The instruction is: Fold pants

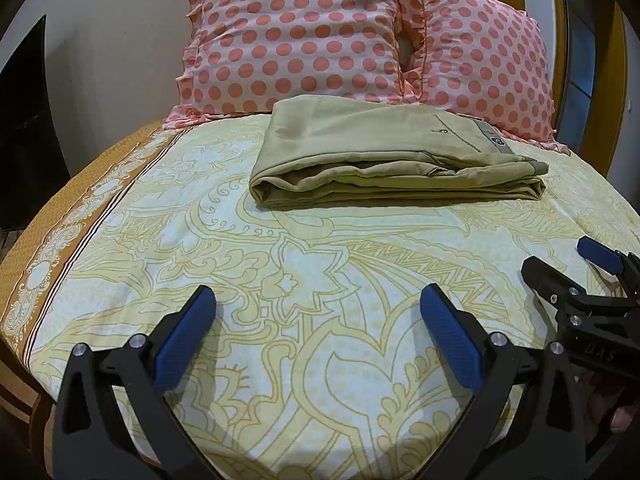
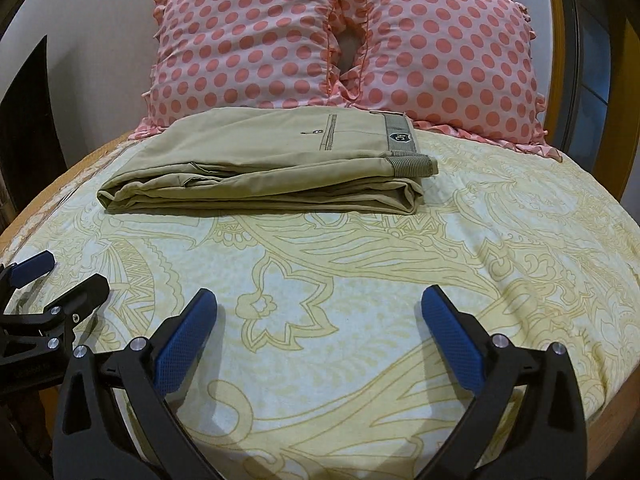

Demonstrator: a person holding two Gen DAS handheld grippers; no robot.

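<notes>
Pants: khaki pants (image 1: pixel 384 156) lie folded into a flat, layered rectangle on the bed, toward its head end, their far edge just beside the pillows.
Pants edges: the stacked fold edges face the cameras; the grey ribbed waistband (image 2: pixel 404 142) with a small shield label sits at the right end, a welt pocket with a button beside it.
Pants fabric: smooth, matte woven cloth, softly creased.
Left gripper: the left gripper (image 1: pixel 316 334) hovers over the near part of the bed, well apart from the pants; its fingers (image 1: pixel 186 336) are spread wide and hold nothing.
Right gripper: the right gripper (image 2: pixel 320 334) hovers beside it at the same end, fingers (image 2: pixel 454 338) likewise spread wide and empty.
Finger build: black plastic arms with blue, finely textured pads and silver pivot screws.
Bed sheet: the bed sheet (image 1: pixel 320 264) is pale cream with yellow scrolling floral outlines, slightly rumpled, with a brown ornamental border along the left edge.
Open room: a broad stretch of bare sheet lies between the grippers and the pants, and more to the right of the pants.
Pillows: two pink pillows (image 2: pixel 256 48) with coral polka dots and ruffled edges lean side by side at the head.
</notes>
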